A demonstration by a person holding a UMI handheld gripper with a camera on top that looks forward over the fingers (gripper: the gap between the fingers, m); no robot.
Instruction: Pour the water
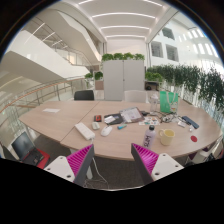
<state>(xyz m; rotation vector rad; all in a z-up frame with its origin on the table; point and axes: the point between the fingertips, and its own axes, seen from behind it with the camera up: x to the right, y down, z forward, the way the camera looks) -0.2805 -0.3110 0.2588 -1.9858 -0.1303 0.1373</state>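
Bright daylight is filling a tall white atrium around us, with balconies and railings climbing at one side and a ceiling of long light panels overhead; we are looking across a large oval wooden table [55, 120] that is taking up the middle of the room; beyond it a white cabinet [123, 75] is standing with green plants [122, 56] growing along its top, and more foliage is crowding the wall beside it. We are holding the gripper [112, 160] above the near edge of the table, its two fingers spread well apart with their magenta pads [80, 160] facing inward across an empty gap; nothing is sitting between them and nothing is touching them. Just ahead of the fingers, on the tabletop, a small bottle [150, 134] with a dark cap is standing upright, and right beside it a yellowish bowl-like container [166, 136] is resting; we cannot tell whether either is holding water. Farther back a green translucent pitcher [167, 101] is standing upright near the far rim, well beyond the fingers; papers [85, 130] and small white items are lying scattered across the middle of the table; dark chairs [84, 95] are waiting around it.
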